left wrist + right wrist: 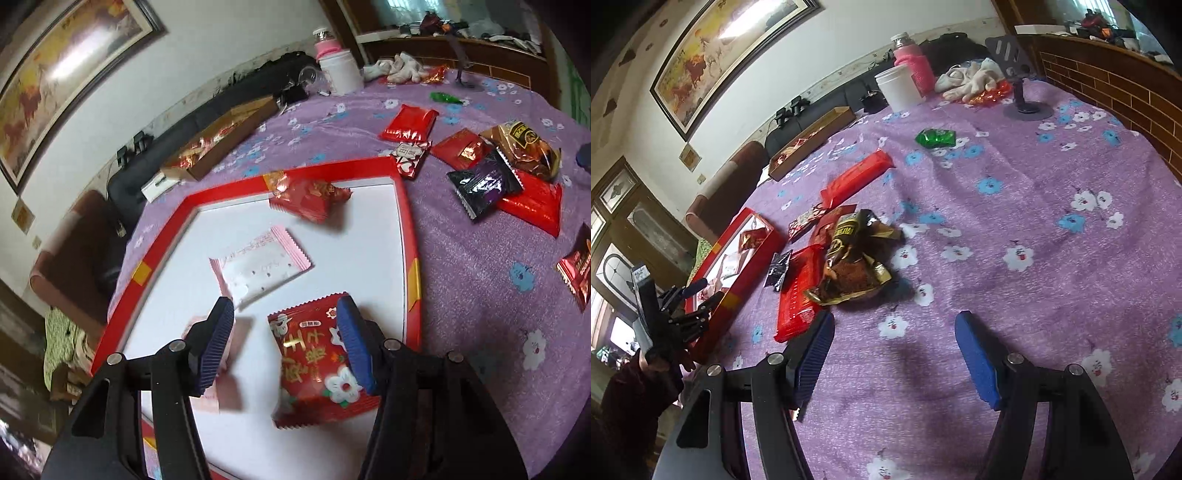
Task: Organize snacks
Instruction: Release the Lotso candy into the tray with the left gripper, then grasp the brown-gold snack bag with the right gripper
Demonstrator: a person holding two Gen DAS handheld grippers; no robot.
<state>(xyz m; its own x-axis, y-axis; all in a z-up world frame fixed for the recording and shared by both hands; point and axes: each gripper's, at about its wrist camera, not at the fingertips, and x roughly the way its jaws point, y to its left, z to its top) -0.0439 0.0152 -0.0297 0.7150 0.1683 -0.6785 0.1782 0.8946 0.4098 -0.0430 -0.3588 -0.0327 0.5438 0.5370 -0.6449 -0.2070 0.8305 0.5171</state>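
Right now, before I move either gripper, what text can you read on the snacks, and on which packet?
Nothing reads clearly.
Red packet: gold characters, upside down, blurred.
Brown-gold bag: label print too small.
Pink wrapper: faint print, illegible.

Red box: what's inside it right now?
The red box holds a red flower-print packet, a pink packet, a red packet by the far rim, and another pink one, partly hidden behind a gripper finger.

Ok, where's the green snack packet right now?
The green packet lies alone on the purple tablecloth, far side in the right wrist view, between the long red pack and phone stand.
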